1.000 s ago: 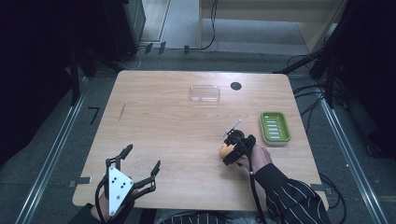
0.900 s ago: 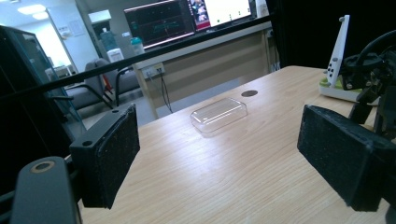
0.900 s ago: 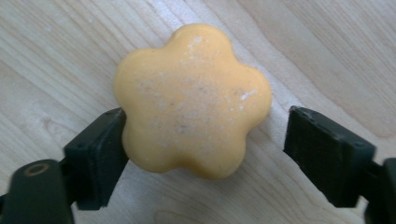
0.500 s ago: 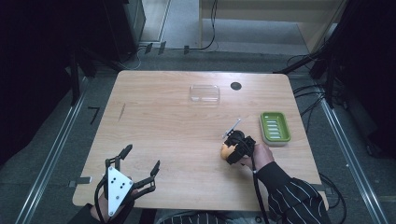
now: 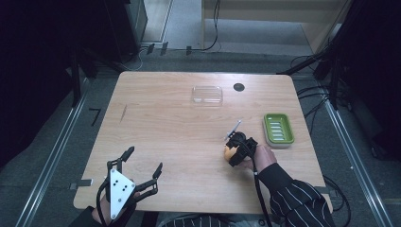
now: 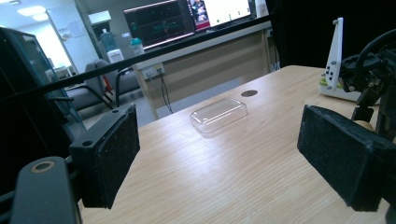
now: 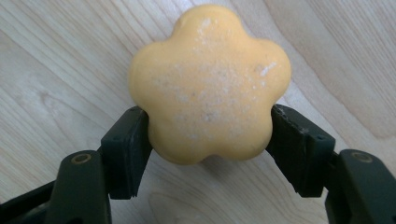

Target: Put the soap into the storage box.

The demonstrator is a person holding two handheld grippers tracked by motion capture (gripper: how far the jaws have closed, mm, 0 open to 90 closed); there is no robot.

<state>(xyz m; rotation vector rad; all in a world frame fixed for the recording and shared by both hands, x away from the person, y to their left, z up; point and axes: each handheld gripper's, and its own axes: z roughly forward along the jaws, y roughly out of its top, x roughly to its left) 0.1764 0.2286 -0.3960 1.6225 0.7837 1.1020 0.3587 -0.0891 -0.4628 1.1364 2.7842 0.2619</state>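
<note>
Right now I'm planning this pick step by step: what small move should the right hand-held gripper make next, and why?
Probably a short lift straight up. The right hand-held gripper has its pads pressed on both sides of the orange flower-shaped soap, which lies on the table; the green soap dish sits nearby.

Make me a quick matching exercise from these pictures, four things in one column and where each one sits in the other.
1. flower-shaped orange soap
2. green soap dish
3. clear plastic lid
4. left gripper

a. table's far side, by the round hole
b. between the right gripper's pads
c. table's near left corner, jaws wide apart
d. table's right edge

Pairs: 1-b, 2-d, 3-a, 4-c
</note>
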